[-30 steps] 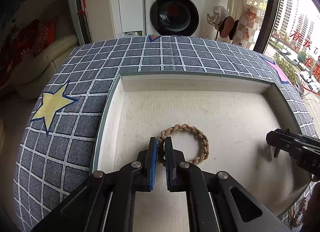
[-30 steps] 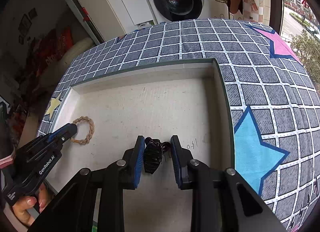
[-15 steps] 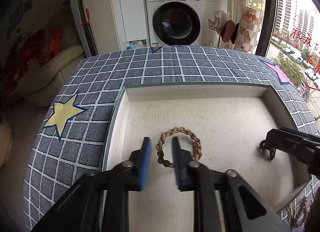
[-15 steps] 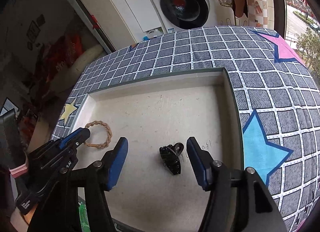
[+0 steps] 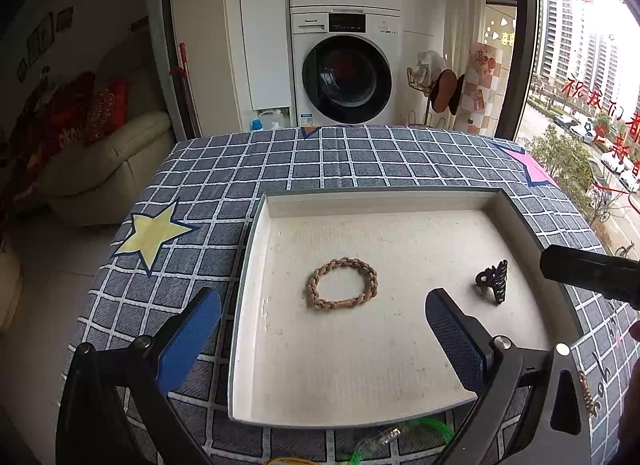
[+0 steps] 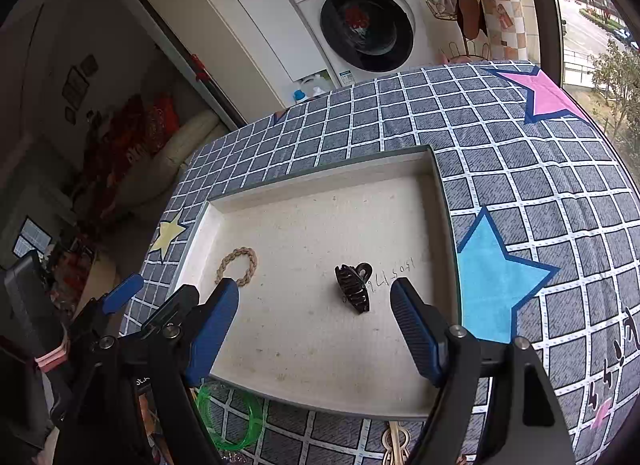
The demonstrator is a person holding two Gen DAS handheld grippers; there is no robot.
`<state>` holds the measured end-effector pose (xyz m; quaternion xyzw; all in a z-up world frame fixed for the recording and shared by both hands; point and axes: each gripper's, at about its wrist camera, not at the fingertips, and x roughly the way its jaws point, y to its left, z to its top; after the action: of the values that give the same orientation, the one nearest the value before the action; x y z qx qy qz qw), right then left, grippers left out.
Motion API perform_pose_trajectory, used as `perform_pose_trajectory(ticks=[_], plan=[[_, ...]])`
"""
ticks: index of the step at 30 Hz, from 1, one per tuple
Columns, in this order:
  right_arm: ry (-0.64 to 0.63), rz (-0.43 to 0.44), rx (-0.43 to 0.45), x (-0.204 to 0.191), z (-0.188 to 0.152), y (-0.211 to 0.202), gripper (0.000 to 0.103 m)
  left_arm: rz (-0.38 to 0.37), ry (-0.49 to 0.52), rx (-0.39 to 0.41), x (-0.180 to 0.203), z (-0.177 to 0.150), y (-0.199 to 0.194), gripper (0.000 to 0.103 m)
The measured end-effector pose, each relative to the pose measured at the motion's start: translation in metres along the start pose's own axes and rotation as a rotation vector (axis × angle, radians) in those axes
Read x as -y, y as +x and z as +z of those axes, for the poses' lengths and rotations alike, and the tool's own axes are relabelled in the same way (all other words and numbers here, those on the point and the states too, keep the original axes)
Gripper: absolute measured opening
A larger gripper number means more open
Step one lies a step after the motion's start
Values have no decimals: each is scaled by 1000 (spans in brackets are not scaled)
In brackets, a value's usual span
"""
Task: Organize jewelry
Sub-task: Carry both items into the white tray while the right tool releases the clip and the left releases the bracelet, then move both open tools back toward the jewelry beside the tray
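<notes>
On the checked tablecloth (image 5: 360, 157) sits a shallow white tray (image 5: 256, 249), and both pieces of jewelry lie on its pale floor. Toward the tray's left side rests a braided tan bracelet (image 5: 343, 283), flat and round; well apart from it, toward the right side, a black hair claw (image 6: 354, 288) lies beside some handwriting on the tray floor. Above the near edge of the tray hangs the left gripper (image 5: 320, 331), its blue-padded jaws spreading wide, with the bracelet just beyond them and nothing pressed between them. Beside it, the right gripper (image 6: 314, 327) also has its jaws opening, the hair claw lying free on the tray just ahead of the gap, touched by neither pad. Near the tray's front rim, on the cloth, lies a green plastic bangle (image 6: 232, 417). Behind the table stands a white washing machine (image 5: 346, 69).
</notes>
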<state>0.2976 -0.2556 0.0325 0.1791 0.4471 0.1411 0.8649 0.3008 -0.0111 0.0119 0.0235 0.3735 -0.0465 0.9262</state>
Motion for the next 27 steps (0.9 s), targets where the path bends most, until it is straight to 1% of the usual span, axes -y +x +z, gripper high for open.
perform_pose_trajectory(ticks=[1, 2, 6, 7, 8, 13, 17, 19, 21, 27], plan=[[1, 0, 5, -1, -2, -6, 82, -13, 2, 0, -1, -3, -6, 103], [2, 2, 14, -2, -4, -12, 85, -32, 4, -7, -2, -7, -12, 103], [8, 10, 51, -4, -15, -38, 85, -56, -7, -18, -7, -24, -32, 103], [7, 14, 56, -4, -18, -44, 91, -60, -9, -19, -8, -28, -38, 103], [3, 16, 58, -6, -21, -49, 102, -63, -9, -17, -9, -32, -43, 103], [-28, -7, 111, -12, -36, -69, 103, -56, 1, 2, -12, -49, -67, 103], [8, 10, 145, -6, -50, -86, 103, -49, 22, 8, -13, -60, -81, 103], [32, 28, 124, -2, -56, -91, 103, -41, 33, 12, -14, -65, -86, 103], [42, 24, 91, 1, -61, -93, 103, -30, 37, 13, -17, -71, -89, 103], [4, -54, 73, 3, -84, -105, 103, -23, -7, -24, -29, -90, -92, 103]])
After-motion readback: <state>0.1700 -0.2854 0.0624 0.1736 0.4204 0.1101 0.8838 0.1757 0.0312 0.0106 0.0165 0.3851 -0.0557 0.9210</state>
